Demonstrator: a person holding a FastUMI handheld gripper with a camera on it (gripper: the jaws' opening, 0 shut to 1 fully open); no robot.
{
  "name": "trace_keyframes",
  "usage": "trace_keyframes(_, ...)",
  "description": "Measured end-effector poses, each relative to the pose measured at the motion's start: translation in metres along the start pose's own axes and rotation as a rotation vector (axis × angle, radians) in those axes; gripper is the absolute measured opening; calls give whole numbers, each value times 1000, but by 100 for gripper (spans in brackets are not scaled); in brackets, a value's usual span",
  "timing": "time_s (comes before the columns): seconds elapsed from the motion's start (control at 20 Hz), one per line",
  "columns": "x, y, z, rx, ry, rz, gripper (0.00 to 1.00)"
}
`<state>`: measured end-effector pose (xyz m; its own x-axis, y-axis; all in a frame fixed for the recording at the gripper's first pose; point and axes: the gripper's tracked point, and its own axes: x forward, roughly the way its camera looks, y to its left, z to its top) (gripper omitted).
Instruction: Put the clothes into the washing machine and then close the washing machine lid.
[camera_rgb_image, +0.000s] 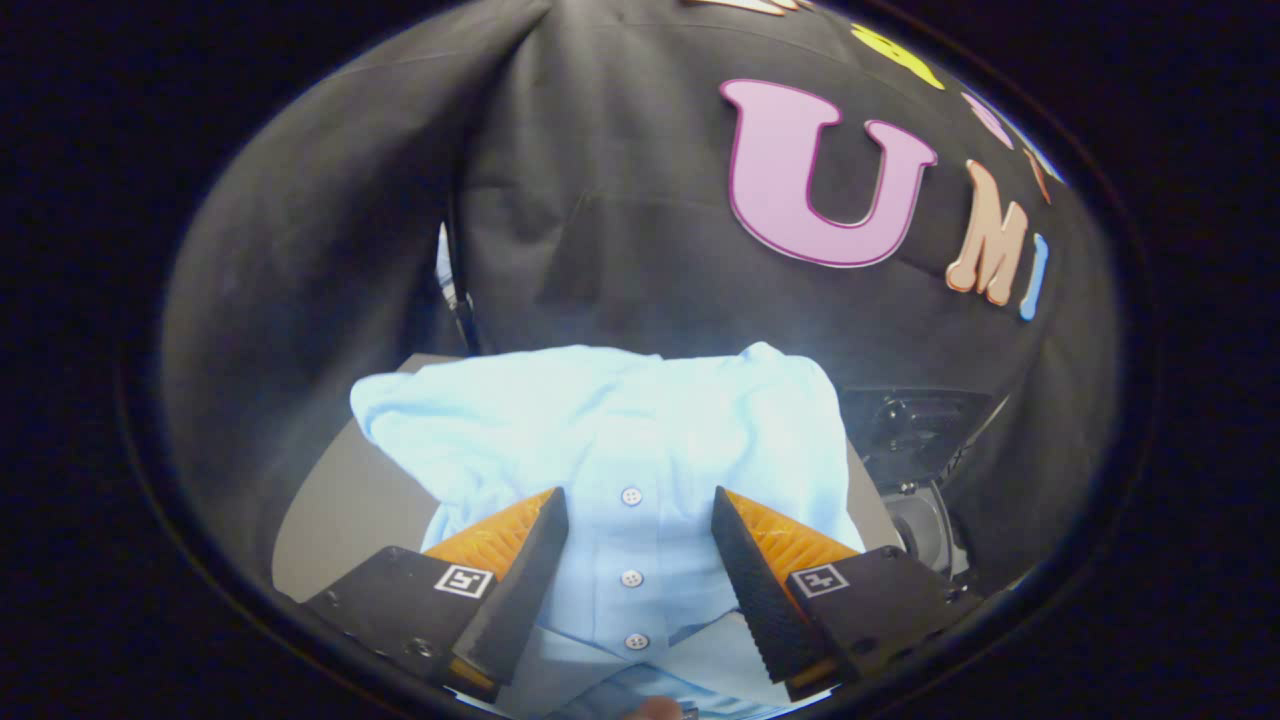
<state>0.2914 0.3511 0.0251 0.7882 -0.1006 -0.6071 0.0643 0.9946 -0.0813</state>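
A light blue button-up shirt (610, 440) lies crumpled on a grey table (345, 510). Its button strip runs straight between my fingers, with three white buttons (631, 578) in a row there. My gripper (640, 500) is open and low over the shirt. One finger stands on each side of the button strip, and the cloth spreads out under and beyond both fingertips (548, 520). I cannot tell whether the pads touch the fabric.
Beyond the shirt hangs the booth's black cloth wall (620, 200). To the right of the shirt stands a dark device (925, 430) with a round grey part (918, 525) below it. A thin dark cable (458, 270) runs down the wall behind the table's far left corner.
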Motion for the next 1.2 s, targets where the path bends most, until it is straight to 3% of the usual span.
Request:
trace_keyframes(0.1,-6,9,-3,124,0,27,92)
trace_keyframes(0.35,-7,7,-8,42,24,41,64)
trace_keyframes(0.45,-8,7,-12,73,21,18,53)
trace_keyframes(0.55,-13,11,-14,104,24,18,52)
trace_keyframes(0.6,-22,7,-18,97,26,18,10)
trace_keyframes(0.8,-47,0,-24,134,-15,-9,10)
trace_keyframes(0.85,-54,-3,-15,113,-43,-8,1)
trace_keyframes(1.2,-103,-64,64,135,-289,-56,0)
